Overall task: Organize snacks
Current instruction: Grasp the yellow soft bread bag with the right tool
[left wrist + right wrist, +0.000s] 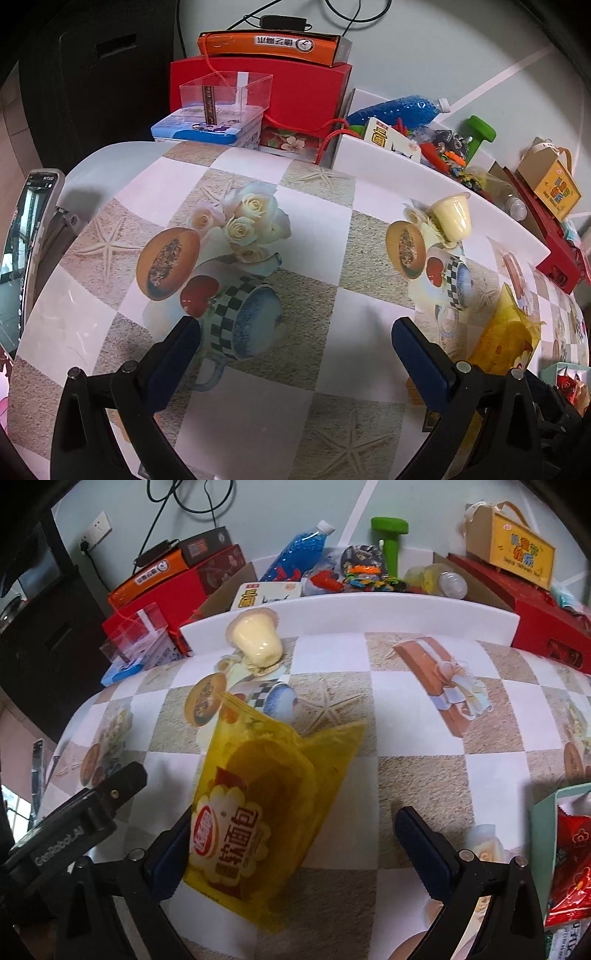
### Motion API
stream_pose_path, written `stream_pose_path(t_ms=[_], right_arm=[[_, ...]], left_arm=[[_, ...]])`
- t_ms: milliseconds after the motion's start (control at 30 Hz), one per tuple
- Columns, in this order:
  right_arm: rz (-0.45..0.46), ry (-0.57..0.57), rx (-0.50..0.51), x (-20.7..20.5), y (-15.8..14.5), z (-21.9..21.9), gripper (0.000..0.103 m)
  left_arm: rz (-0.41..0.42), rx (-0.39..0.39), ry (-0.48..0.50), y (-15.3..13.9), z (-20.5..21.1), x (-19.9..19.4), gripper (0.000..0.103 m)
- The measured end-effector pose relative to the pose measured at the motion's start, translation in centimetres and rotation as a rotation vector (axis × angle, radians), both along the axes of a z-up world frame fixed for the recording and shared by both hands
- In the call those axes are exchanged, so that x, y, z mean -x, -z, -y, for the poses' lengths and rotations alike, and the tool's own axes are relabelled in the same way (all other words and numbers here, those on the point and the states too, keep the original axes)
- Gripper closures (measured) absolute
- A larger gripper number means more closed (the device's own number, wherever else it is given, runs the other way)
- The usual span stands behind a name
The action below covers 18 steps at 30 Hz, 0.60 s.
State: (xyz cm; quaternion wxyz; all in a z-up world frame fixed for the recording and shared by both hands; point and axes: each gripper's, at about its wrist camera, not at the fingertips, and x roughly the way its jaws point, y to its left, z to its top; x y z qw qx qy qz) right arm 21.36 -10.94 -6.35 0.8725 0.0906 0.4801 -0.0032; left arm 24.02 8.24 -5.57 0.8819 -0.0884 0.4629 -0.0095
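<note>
While the right gripper (295, 834) stands wide open, the crinkly yellow plastic bread packet (258, 805) lies between its fingers, touching the left pad. Farther up, a pale yellow pudding cup (255, 638) lies tipped. Only the left view shows the left gripper (295, 343), open over bare printed tablecloth (317, 229).

1. The table (325, 236) wears beige and white checks, printed with starfish, pale roses and a blue cup.
2. The bread bag (266, 805) is translucent yellow with a red-and-white label.
3. The pudding cup (255, 638) is creamy yellow.
4. Each hand-held gripper (295, 339) is black with dark blue pads (417, 354).
5. The box (295, 92) is red.
</note>
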Motion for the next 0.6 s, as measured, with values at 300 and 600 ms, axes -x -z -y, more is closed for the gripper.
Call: stream_pose_path(t_ms=[300,600], right_arm=[[0.017,0.034,0.068,0.1,-0.4,1.0,0.038],[0.015,0.024,0.064,0.2,-0.5,1.3,0.054]], left_arm=[[-0.003,-0.012,0.007,0.1,0.4,-0.1,0.0],[-0.005,-0.024,0.018,0.2,0.8,-0.2,0.0]])
